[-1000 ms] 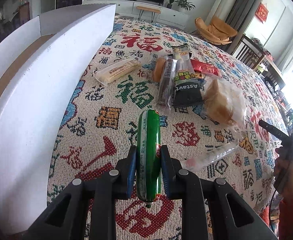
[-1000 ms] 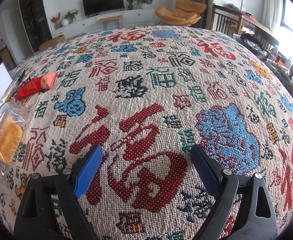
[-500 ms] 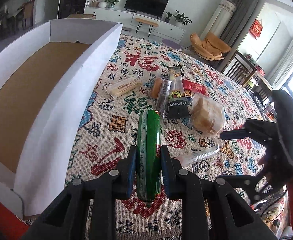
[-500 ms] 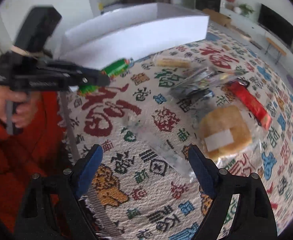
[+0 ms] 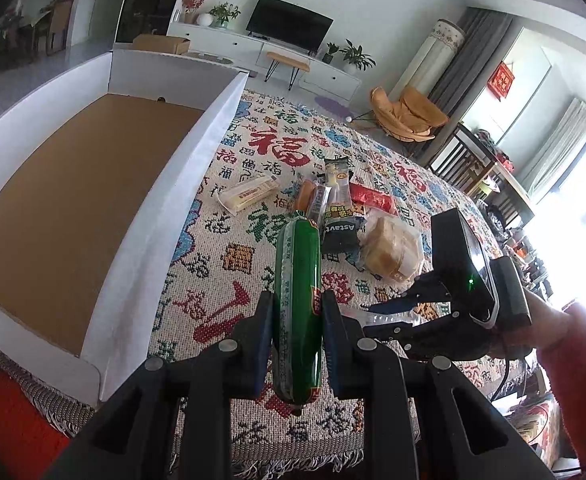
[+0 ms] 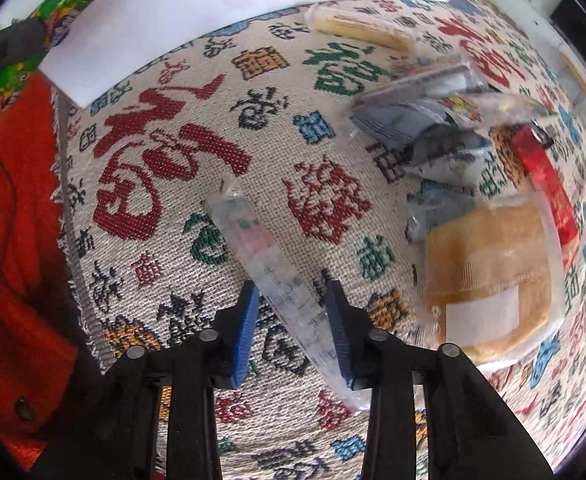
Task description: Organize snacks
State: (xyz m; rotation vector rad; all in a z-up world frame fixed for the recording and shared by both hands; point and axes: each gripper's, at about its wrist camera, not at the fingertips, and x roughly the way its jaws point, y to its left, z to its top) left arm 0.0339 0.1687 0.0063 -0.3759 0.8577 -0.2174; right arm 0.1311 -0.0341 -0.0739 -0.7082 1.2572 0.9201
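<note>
My left tongs (image 5: 297, 316) are clamping the sausage (image 5: 297, 300) beside the box (image 5: 165, 216); right tongs (image 6: 293, 320) are straddling the clear stick (image 6: 269, 272), not closed. Slick film risks slipping.

- Daylight floods in from the window (image 5: 581, 216) at the right of the left wrist view — that area is blown out to white.
- The white box wall (image 6: 221, 12) in the right wrist view is overexposed, with no surface detail.
- Both views show strong fisheye bending and black vignetted corners.
- The right wrist view is softly blurred toward its upper right; the clear packet (image 6: 277, 280) glints with small highlights.
- Shadows on the patterned tablecloth (image 5: 253, 184) are faint — the light is diffuse.
</note>
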